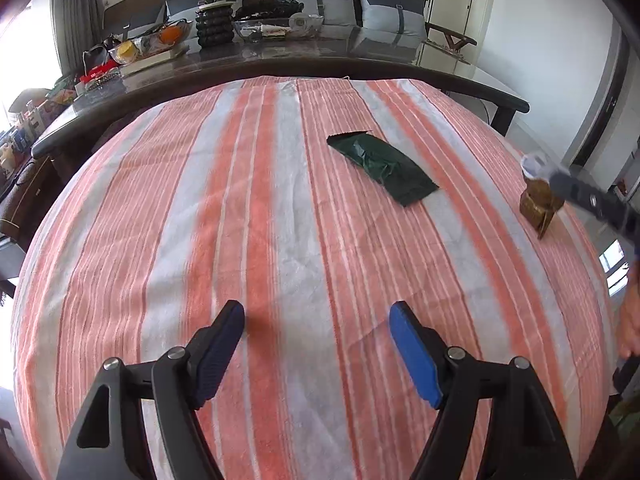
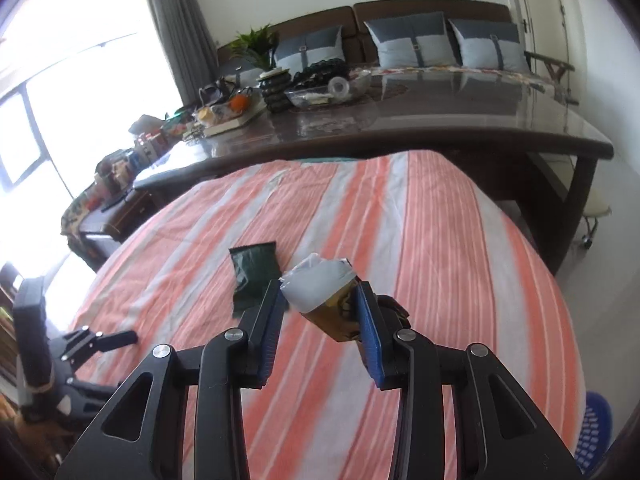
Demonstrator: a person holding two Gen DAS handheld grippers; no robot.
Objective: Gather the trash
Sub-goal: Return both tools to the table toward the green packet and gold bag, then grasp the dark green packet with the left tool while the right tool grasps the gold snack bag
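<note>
The left gripper (image 1: 316, 320) is hovering with its jaws spread wide and nothing between them, over the striped pink-and-white cloth (image 1: 248, 208). Ahead of it and to its right, a dark green wrapper (image 1: 382, 168) is lying flat on the cloth, well apart from its fingertips. Further right, the right gripper (image 2: 318, 304) is grasping a crumpled gold wrapper with a whitish plastic top (image 2: 328, 300); its right pad is pressing the gold part, and the trash is sitting just off the cloth, beside the green wrapper (image 2: 254, 276).
</note>
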